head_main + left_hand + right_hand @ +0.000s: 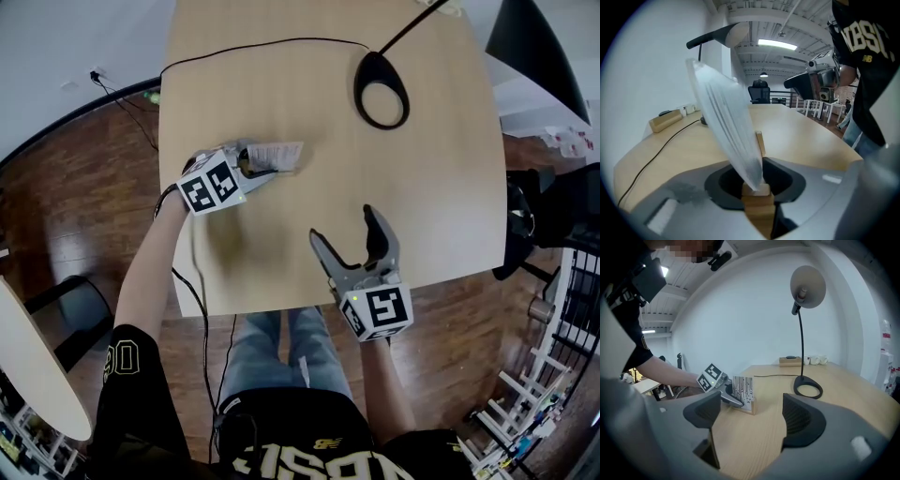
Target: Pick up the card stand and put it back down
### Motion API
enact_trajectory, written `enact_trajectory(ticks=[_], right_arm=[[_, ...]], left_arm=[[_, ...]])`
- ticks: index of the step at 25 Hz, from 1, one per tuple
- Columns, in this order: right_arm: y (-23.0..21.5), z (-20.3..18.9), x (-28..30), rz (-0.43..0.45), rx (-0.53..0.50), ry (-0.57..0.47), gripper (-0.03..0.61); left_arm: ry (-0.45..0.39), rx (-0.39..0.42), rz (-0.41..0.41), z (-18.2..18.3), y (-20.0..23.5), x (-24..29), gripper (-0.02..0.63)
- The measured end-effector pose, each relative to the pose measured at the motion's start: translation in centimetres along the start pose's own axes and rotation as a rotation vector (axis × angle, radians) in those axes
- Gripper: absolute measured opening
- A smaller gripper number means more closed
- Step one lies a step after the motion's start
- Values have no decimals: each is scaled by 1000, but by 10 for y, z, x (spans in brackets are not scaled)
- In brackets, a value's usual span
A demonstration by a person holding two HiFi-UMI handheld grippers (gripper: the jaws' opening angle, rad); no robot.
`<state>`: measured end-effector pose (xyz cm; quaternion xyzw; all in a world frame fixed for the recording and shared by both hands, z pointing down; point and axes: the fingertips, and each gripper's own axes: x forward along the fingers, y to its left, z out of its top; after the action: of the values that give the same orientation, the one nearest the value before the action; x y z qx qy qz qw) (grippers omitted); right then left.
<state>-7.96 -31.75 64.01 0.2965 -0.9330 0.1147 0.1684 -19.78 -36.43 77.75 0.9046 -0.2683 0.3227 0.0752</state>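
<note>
Left gripper (255,171) is clamped on the wood base of the card stand (277,155), which sits low at the left of the table (431,187), prob. touching down. The stand looks light and rigid, but its upright card is thin and slick, so the base is the place to grip. Right gripper (349,234) is wide apart w/ nothing in it, near the front edge.

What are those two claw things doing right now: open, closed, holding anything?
The left gripper is closed on the card stand, at its wooden base.
The right gripper is open, with nothing between its jaws.
</note>
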Motion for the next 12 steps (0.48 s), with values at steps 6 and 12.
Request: enact_trajectory(ticks=[6,12], right_arm=[[13,11,-21,-14,-32,-14,419],[46,44,-90,-29,-25,-50,418]], left_arm=[[-57,-123,123,12,6,-34,359],[-260,-281,456,49,-42,-164,353]])
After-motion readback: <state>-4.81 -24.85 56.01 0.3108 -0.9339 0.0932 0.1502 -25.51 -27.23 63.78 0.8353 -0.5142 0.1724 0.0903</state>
